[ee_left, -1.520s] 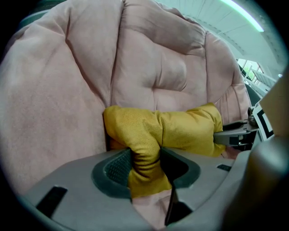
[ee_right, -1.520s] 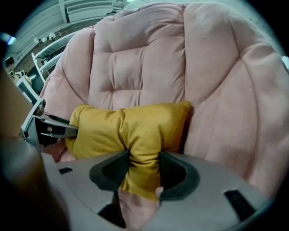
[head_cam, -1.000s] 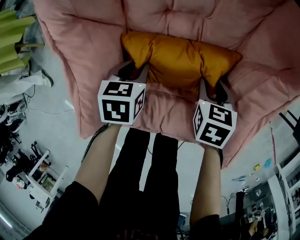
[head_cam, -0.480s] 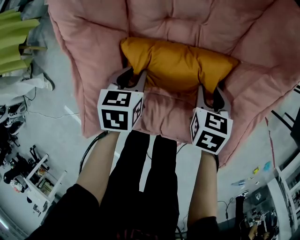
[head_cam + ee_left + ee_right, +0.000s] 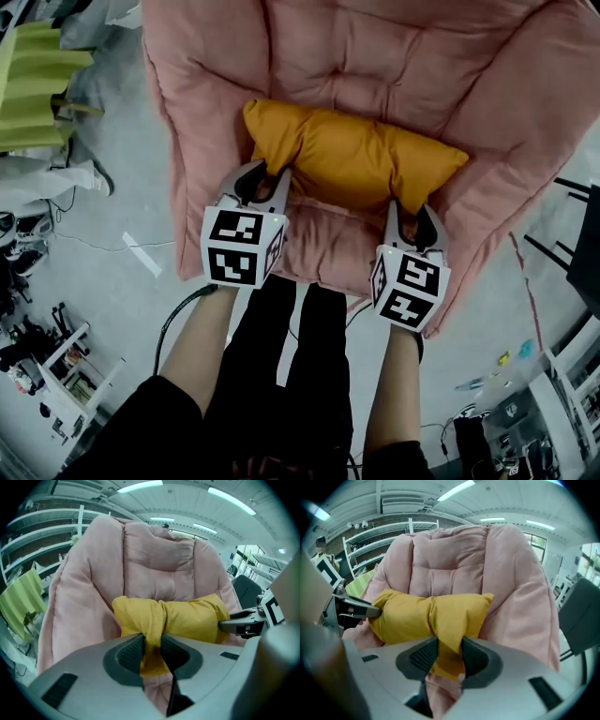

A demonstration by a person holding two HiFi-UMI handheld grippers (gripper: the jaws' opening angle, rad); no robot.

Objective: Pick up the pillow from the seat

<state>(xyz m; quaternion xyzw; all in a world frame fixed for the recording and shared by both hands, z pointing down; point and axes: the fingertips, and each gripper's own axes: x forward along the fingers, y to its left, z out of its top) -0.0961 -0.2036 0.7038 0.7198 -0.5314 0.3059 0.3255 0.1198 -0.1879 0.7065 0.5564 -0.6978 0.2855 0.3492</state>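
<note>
Yellow cloth bunches between the jaws of the left gripper (image 5: pixel 265 180) and the right gripper (image 5: pixel 413 217). Each pinches a near corner of the pillow (image 5: pixel 352 155), held over the pink padded seat (image 5: pixel 375 56). Grey floor (image 5: pixel 131 206) surrounds it, with shelves (image 5: pixel 393 531) and ceiling lights (image 5: pixel 139 486) beyond.

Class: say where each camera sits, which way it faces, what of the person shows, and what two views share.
Head view: on the head, facing steeply down at yellow pillow on pink seat; forearms, legs, left tool, right tool show.
Left gripper view: on left tool, facing along its jaws, shut on the pillow; right tool at right.
Right gripper view: on right tool, likewise; left tool at left.
Shared: pillow, seat.
</note>
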